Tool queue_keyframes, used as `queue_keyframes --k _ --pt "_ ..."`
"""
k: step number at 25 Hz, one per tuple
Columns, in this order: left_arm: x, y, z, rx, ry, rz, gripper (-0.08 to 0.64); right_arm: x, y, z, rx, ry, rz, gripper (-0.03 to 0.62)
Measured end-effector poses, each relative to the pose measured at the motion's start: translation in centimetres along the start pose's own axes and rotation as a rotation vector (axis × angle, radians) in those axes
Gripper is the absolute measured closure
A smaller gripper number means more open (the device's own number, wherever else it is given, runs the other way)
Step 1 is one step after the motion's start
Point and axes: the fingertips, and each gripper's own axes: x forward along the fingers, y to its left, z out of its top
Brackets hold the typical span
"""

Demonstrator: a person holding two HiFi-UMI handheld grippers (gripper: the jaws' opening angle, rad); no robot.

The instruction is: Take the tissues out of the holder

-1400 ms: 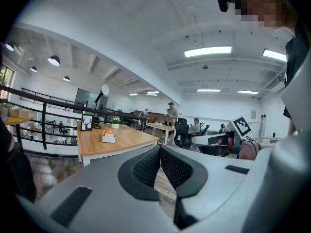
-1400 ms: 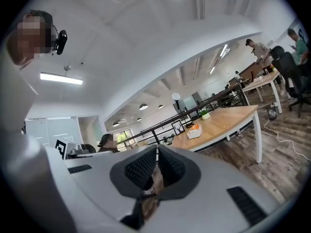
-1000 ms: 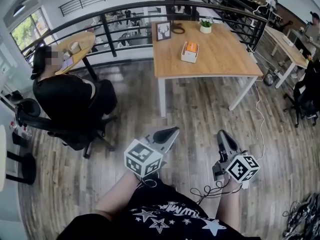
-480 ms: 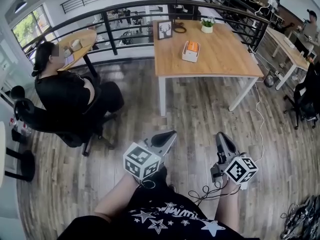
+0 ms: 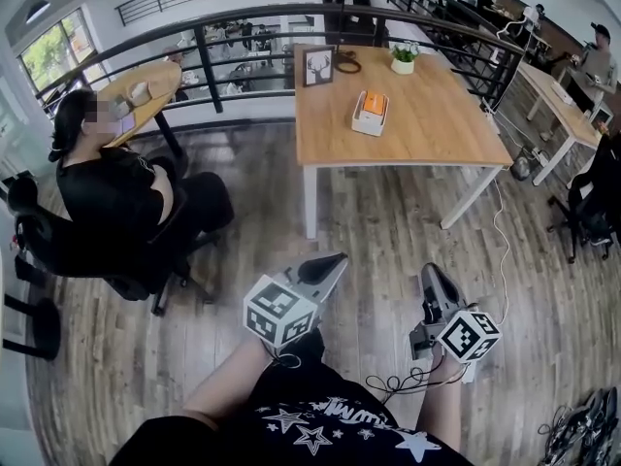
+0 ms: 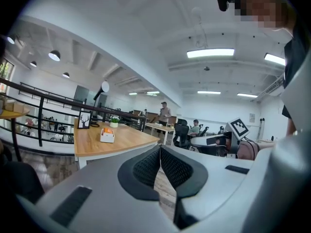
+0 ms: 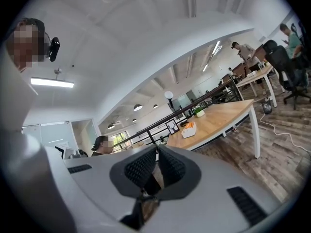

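Note:
The tissue holder, a white box with orange tissues showing at its top, stands near the middle of the wooden table, far ahead of me. It also appears small in the left gripper view, as the holder, and in the right gripper view, as the holder. My left gripper and right gripper hang low over the wood floor, well short of the table. Both are shut with nothing between the pads, as the left gripper and right gripper show close up.
On the table's far side stand a framed deer picture and a small potted plant. A person in black sits on an office chair at the left. A black railing runs behind; a white cable trails by the table's right leg.
The table has come a little nearer in the head view and the seated person has slid left. Both grippers have moved forward with me and stay shut.

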Motion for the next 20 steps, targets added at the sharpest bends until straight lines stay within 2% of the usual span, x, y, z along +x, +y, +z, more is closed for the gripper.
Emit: queue_keyframes --k 8,15,20 --pt "6.6 7.6 2.1 -0.03 0.021 -0.011 0.545 9.2 -3.6 2.4 0.002 0.035 -0.016 0.568" --pt "11.1 14.7 3.7 -0.015 0.045 -0.007 0.545 17.4 -6.4 3.5 0.031 0.072 -0.041 0.568" --pt "12.5 21.3 5.2 0.008 0.048 0.016 0.545 23.2 -6.6 3.9 0.014 0.098 -0.051 0.568"
